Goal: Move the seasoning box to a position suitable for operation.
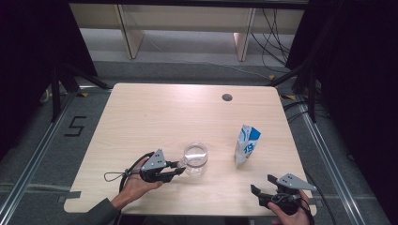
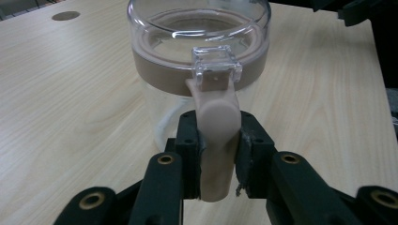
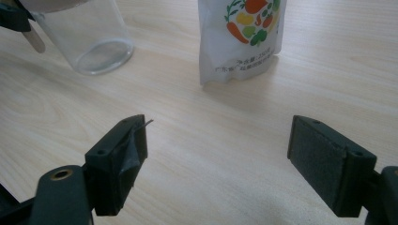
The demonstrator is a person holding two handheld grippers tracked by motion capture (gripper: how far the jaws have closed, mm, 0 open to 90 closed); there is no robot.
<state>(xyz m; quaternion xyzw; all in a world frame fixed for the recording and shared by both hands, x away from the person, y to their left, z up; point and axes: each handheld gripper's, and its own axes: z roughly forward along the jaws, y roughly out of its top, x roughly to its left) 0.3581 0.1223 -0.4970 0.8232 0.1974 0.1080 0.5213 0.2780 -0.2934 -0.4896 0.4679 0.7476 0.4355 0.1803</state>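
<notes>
Clear plastic jug (image 1: 195, 158) stands upright on the wooden table (image 1: 155, 112), near the front edge and left of centre, with a tan band below its rim and a tan handle (image 2: 217, 140) pointing back toward the person. Left gripper (image 1: 177, 168) has its jaws closed on that handle from both sides; in the left gripper view the handle's long axis runs top to bottom between the pads, which pinch it about midway down, the jug body just beyond. Jug looks empty: nothing seen through the wall or at the bottom, though a lid or clear insert at the mouth cannot be ruled out. White and blue carton (image 1: 246, 145) printed with vegetables stands upright to the right of the jug, apart from it, top closed as far as can be told. Right gripper (image 1: 263, 183) hovers low near the front right corner, jaws spread wide and holding nothing; carton lies ahead of it and slightly left, nearer to this hand than to the other. Judgement: jug is steadied, and the right hand is placed to take the carton, closing across its narrow body.
</notes>
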